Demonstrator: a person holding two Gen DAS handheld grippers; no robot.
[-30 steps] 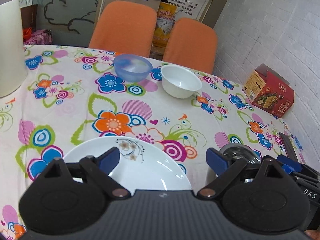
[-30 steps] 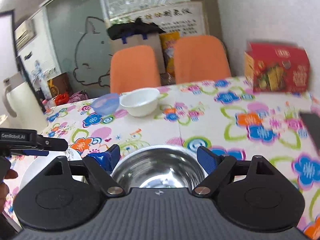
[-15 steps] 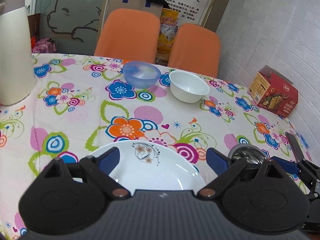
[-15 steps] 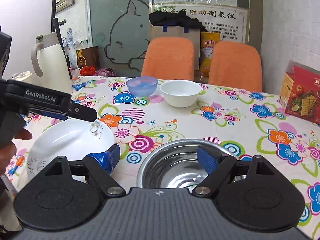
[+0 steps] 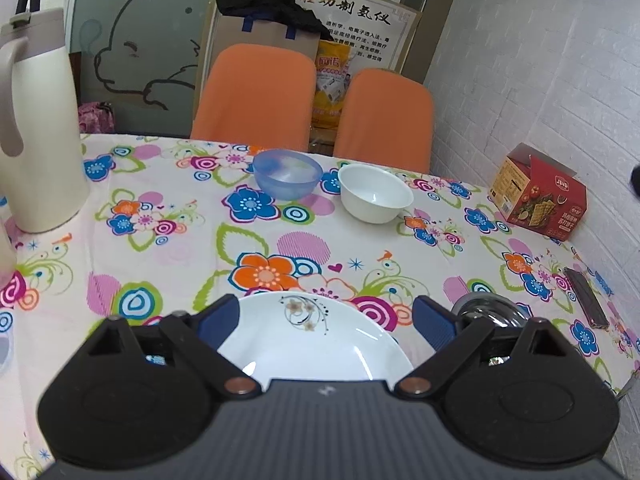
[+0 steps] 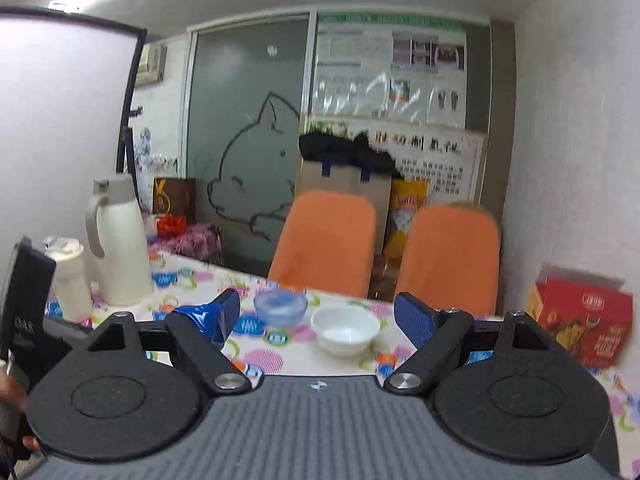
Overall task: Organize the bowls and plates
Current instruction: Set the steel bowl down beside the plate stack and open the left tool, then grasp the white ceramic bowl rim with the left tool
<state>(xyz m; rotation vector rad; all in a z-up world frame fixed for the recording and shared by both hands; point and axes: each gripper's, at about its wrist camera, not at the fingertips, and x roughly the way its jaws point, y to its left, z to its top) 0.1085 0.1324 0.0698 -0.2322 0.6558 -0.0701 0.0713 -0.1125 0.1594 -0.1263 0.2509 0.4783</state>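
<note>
flowered table (image 5: 180, 248) with plate (image 5: 316, 344), bowls (image 5: 375, 199), jug (image 5: 38, 128)

Tablecloth (image 5: 192, 248): cream, multicoloured flower print; plate (image 5: 316, 344): white, brown floral sprig; bowls: translucent blue (image 5: 287, 174), plain white (image 5: 375, 199); chairs (image 5: 256, 92): orange; box (image 5: 540, 192): red

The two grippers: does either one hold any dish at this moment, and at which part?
Nothing is held. The left gripper is open above the white flower-patterned plate, not touching it. The right gripper is open, raised in air.
</note>
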